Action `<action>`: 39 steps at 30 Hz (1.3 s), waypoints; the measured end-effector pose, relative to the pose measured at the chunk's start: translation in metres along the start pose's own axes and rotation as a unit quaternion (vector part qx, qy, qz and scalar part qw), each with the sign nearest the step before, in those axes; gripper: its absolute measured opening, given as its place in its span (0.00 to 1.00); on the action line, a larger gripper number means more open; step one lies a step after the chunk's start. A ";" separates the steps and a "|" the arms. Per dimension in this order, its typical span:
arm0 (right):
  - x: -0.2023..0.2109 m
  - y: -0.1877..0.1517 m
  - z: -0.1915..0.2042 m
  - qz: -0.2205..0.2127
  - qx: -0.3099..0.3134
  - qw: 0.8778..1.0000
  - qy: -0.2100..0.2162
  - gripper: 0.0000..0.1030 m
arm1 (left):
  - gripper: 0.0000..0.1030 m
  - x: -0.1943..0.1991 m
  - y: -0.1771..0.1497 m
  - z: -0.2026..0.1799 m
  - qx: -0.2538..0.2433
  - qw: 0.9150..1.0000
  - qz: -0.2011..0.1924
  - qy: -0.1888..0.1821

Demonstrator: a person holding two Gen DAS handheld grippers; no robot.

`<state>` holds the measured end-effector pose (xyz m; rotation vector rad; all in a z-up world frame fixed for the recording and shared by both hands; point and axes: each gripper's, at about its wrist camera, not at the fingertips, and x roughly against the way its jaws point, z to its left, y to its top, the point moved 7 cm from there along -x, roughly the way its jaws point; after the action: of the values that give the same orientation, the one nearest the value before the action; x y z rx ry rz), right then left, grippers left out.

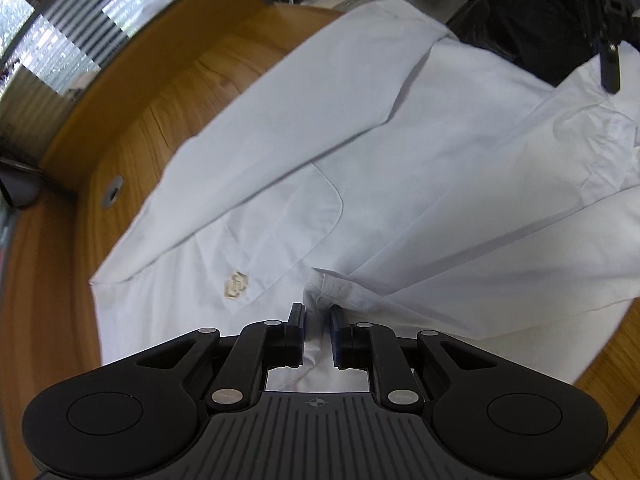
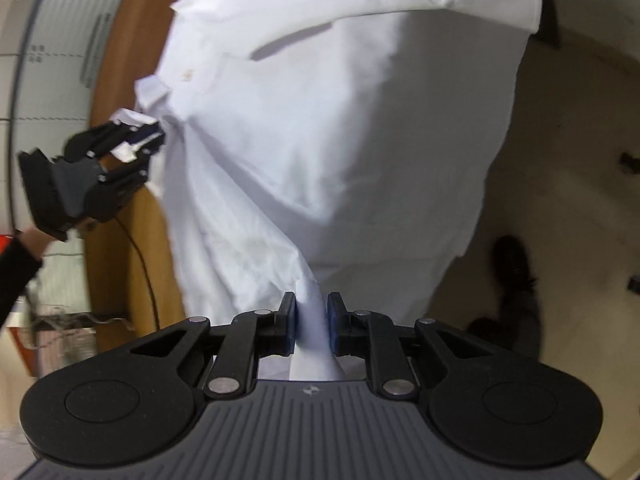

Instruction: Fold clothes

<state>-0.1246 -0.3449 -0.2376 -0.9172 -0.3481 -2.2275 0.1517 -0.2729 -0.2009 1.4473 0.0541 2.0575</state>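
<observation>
A white button shirt (image 1: 360, 168) with a chest pocket and a small beige logo (image 1: 236, 285) lies partly on the wooden table (image 1: 160, 112). My left gripper (image 1: 317, 312) is shut on a pinch of the shirt's fabric near the collar. In the right wrist view the same shirt (image 2: 340, 140) hangs partly off the table edge, and my right gripper (image 2: 312, 300) is shut on a fold of its cloth. The left gripper also shows in the right wrist view (image 2: 140, 136), holding the shirt's edge. The right gripper's finger shows in the left wrist view (image 1: 610, 68) at the top right.
A round cable grommet (image 1: 113, 190) sits in the table at the left. A raised wooden panel (image 1: 168, 36) borders the table's far side. Dark clothes (image 1: 540, 20) lie beyond the shirt. In the right wrist view a beige floor (image 2: 568, 160) and a dark shoe (image 2: 516, 264) lie below.
</observation>
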 end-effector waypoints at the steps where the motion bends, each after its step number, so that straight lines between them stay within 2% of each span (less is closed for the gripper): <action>1: -0.002 0.000 0.001 -0.004 0.009 1.000 -0.014 0.20 | 0.17 -0.002 0.000 0.000 0.004 1.000 -0.003 0.000; 4: -0.006 0.000 0.004 -0.018 0.037 0.998 -0.056 0.26 | 0.19 -0.002 -0.002 0.004 0.030 0.999 -0.010 0.000; 8: -0.007 -0.002 0.012 -0.045 0.073 0.990 -0.111 0.38 | 0.28 0.006 -0.004 0.015 0.094 0.995 -0.012 0.003; 9: -0.004 -0.005 0.017 -0.057 0.081 0.987 -0.123 0.38 | 0.29 0.012 -0.004 0.019 0.112 0.994 -0.017 0.004; 11: 0.006 -0.012 0.028 -0.087 0.099 0.980 -0.150 0.40 | 0.35 0.024 -0.005 0.027 0.149 0.989 -0.027 0.007; 13: 0.020 -0.019 0.038 -0.121 0.126 0.968 -0.180 0.47 | 0.37 0.039 -0.007 0.034 0.183 0.982 -0.038 0.013; 15: 0.030 -0.032 0.051 -0.149 0.157 0.956 -0.198 0.49 | 0.39 0.053 -0.010 0.040 0.215 0.975 -0.048 0.020; 17: 0.034 -0.048 0.065 -0.166 0.174 0.950 -0.198 0.49 | 0.41 0.066 -0.014 0.043 0.240 0.969 -0.051 0.023; 22: 0.032 -0.084 0.096 -0.181 0.204 0.944 -0.184 0.49 | 0.44 0.085 -0.029 0.040 0.269 0.962 -0.040 0.031; 30: -0.012 -0.144 0.136 -0.156 0.263 0.935 -0.180 0.49 | 0.44 0.094 -0.064 0.037 0.339 0.940 -0.004 0.049; 35: -0.039 -0.163 0.151 -0.151 0.284 0.929 -0.181 0.49 | 0.44 0.091 -0.075 0.035 0.349 0.936 0.010 0.046; 39: -0.060 -0.173 0.161 -0.152 0.299 0.923 -0.190 0.49 | 0.43 0.083 -0.081 0.039 0.368 0.929 0.015 0.042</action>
<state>-0.1300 -0.1132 -0.1622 -0.9844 -1.3480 -1.9883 0.2045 -0.1775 -0.1450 1.7700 0.9316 2.2321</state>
